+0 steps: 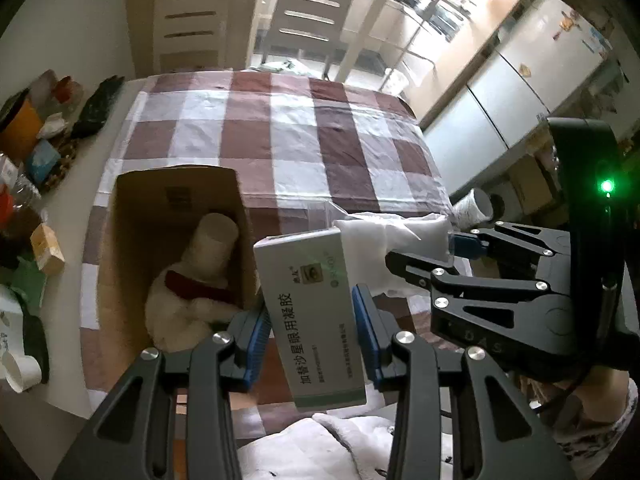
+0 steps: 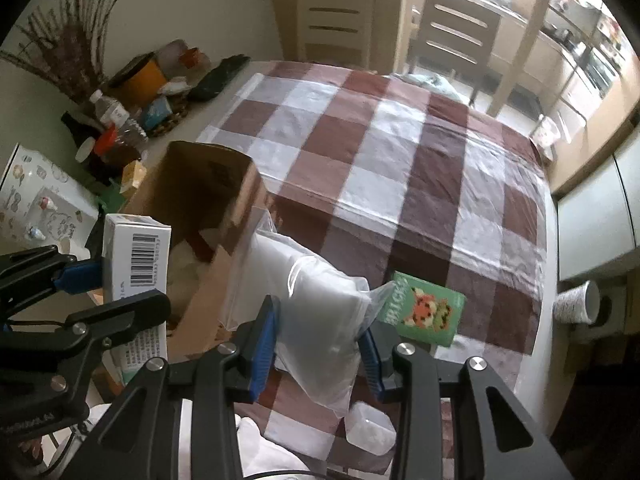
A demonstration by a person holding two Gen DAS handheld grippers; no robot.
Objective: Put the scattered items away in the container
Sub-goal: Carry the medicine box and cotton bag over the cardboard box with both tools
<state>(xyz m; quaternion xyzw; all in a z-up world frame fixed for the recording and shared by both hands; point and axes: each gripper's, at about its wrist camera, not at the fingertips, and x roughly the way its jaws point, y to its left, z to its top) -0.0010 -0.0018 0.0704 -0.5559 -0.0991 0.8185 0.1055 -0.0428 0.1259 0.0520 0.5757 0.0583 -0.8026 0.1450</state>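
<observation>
Cardboard box (image 1: 176,216) stands open-topped near the left edge of the checked tablecloth (image 1: 304,132), toward its near side. Inside it: a white plush toy (image 1: 192,280) with a dark red scarf.

Left gripper (image 1: 312,320) is clamped on a white medicine carton (image 1: 308,320), held off the cloth just right of the box's near wall.

Right gripper (image 2: 320,344) is clenched on a clear bag of white filling (image 2: 316,300), lifted beside the box's right wall.

On the cloth near its near edge: a green card packet (image 2: 428,308); a small translucent tub (image 2: 368,428) at the near edge, below the bag.
</observation>
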